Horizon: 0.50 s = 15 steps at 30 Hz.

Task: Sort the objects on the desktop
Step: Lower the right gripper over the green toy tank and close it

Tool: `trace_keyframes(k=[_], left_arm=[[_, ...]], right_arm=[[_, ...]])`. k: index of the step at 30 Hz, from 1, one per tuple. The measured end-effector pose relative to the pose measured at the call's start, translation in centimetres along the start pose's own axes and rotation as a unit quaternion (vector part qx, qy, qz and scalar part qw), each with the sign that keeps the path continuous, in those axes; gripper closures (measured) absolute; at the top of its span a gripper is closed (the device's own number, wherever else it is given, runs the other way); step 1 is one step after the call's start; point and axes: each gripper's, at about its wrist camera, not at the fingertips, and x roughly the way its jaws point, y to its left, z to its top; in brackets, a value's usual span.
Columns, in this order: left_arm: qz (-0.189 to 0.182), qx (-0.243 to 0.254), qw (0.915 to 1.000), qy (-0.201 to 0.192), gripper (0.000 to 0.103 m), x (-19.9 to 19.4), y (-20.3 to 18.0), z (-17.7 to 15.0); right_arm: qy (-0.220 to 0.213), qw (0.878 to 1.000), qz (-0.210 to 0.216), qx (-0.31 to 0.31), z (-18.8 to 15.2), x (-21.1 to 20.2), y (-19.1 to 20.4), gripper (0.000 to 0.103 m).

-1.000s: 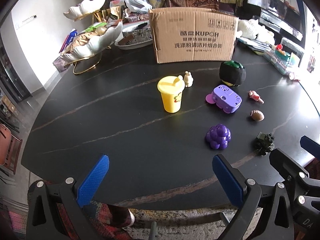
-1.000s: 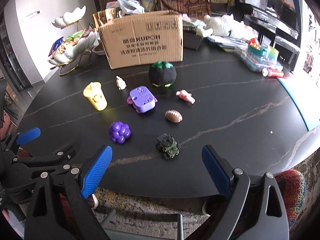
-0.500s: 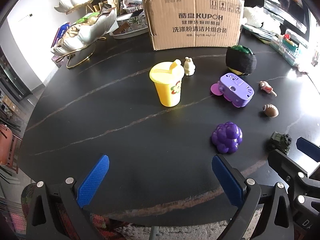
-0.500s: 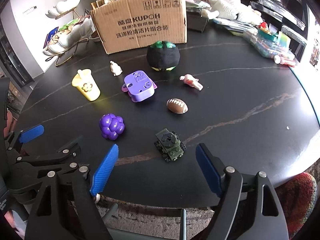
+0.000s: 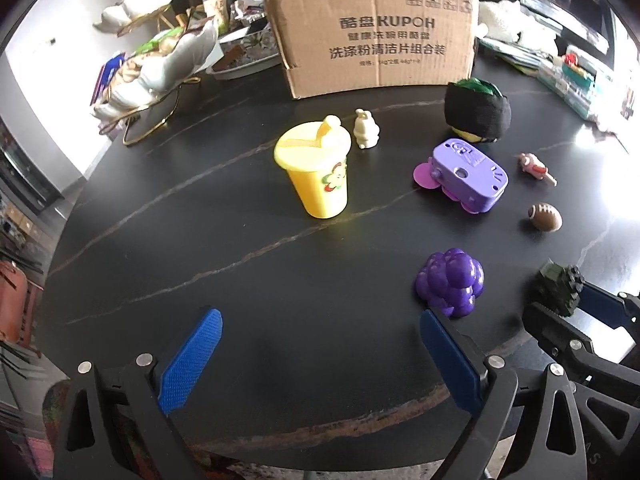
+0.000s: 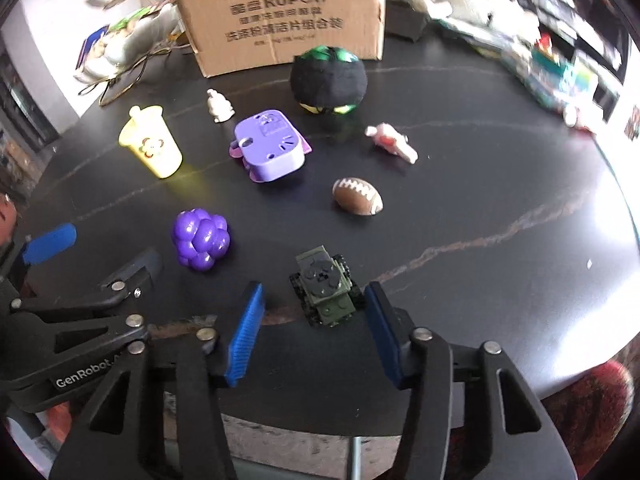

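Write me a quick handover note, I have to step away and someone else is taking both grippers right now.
Right gripper: jaws closing around the green toy tank, pads not yet touching it.
Left gripper: open, empty, over bare table near the purple grapes.
On the table, unsorted: yellow cup, white figurine, purple toy, black ball, pink figure, football.
Cardboard box stands behind.
Left: everything.

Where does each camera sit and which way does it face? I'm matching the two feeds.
Left wrist: on the left gripper, angled down at the black table; own wide-open blue jaws show.
Right wrist: on the right gripper, jaws closing around, not touching, the green toy tank.
Shared: purple grape toy, each other's gripper.
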Motion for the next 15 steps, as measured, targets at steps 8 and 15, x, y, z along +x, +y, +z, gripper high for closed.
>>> trace_keyframes(k=[8, 15], left_arm=[[-0.003, 0.002, 1.0000, 0.007, 0.006, 0.20, -0.01, 0.08], [-0.017, -0.003, 0.9998, 0.000, 0.006, -0.27, 0.08, 0.16]], right_arm=[[-0.006, 1.000, 0.012, -0.023, -0.09, 0.30, 0.98, 0.076], [-0.012, 0.999, 0.012, -0.029, -0.01, -0.07, 1.03, 0.076]])
